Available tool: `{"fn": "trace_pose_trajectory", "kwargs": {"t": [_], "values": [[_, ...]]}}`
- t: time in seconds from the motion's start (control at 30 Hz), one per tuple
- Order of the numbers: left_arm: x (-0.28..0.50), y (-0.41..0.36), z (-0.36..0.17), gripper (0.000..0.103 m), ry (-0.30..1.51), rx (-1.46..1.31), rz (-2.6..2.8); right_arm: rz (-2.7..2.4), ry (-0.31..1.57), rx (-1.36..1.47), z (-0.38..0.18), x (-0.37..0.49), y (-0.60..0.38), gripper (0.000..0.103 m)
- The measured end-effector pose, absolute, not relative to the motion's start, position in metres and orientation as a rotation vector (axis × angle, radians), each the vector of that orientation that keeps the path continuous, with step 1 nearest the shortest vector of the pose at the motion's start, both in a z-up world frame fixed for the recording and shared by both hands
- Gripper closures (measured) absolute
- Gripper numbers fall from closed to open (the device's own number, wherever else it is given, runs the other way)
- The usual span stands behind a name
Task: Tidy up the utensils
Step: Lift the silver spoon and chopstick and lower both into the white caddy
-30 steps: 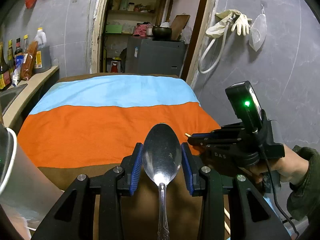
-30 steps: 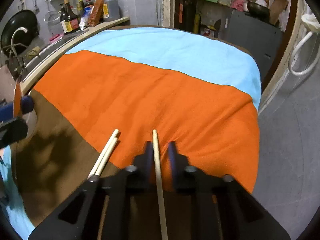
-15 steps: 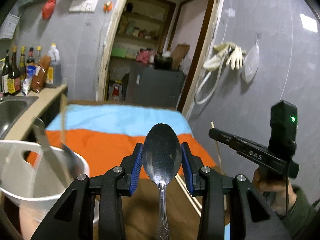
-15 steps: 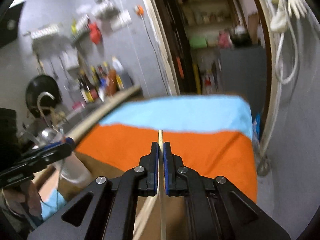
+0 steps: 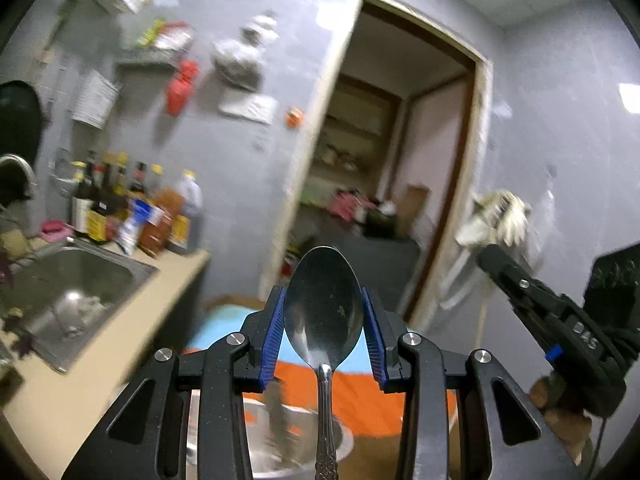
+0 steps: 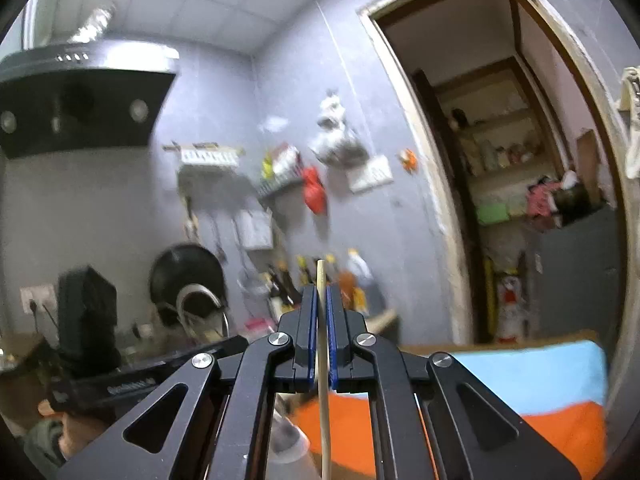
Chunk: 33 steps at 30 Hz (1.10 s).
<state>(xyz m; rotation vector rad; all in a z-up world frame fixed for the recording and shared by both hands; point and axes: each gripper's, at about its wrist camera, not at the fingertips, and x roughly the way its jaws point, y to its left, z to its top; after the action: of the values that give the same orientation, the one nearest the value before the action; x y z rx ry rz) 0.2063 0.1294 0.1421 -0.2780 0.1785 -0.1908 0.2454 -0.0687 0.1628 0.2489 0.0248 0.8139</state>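
Left wrist view: we see our left gripper [image 5: 324, 320] pointing roughly level across a blurred kitchen, its blue pads [image 5: 273, 334] pressed against both sides of a metal spoon [image 5: 323, 312]. The spoon's bowl stands upright between the pads at the centre of the picture, and its patterned handle runs down toward 6 o'clock. Directly below the fingers, at 6 o'clock, sits a pale round container [image 5: 280, 440] with dim utensil shapes inside, too blurred to name. Behind it lies a cloth [image 5: 360, 396] banded in orange and light blue. At 9 o'clock we find a steel sink [image 5: 80, 280] set in a beige counter, with bottles [image 5: 132, 208] lined up behind it. At 3 to 4 o'clock our right gripper [image 5: 492, 258] reaches in, held by a hand [image 5: 560, 412]. Right wrist view: our right gripper [image 6: 321, 320] is closed tight on a single pale wooden chopstick [image 6: 323, 400], which runs from just above the fingertips at 12 o'clock straight down to 6 o'clock. At 8 o'clock our left gripper [image 6: 224, 350] shows, dark and blurred. A range hood [image 6: 80, 100] hangs at 10 o'clock, and an open doorway [image 6: 520, 200] with shelves fills 2 o'clock.
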Motion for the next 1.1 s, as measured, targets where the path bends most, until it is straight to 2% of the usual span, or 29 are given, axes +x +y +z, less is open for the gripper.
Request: {"fn": "trace_pose_trajectory", "kwargs": {"t": [0.47,0.7,1.1], "values": [[0.206,0.227,0.145,0.071,0.003,-0.342,0.010,0.829,-0.175,0.306,0.156,0.237,-0.011,0.100],[0.210,0.245,0.135,0.071,-0.111,-0.358,0.028,0.787,-0.190,0.295,0.138,0.244,-0.002,0.100],[0.211,0.255,0.102,0.071,-0.179,-0.423,0.096,0.770,-0.175,0.243,0.112,0.248,0.012,0.100]]}}
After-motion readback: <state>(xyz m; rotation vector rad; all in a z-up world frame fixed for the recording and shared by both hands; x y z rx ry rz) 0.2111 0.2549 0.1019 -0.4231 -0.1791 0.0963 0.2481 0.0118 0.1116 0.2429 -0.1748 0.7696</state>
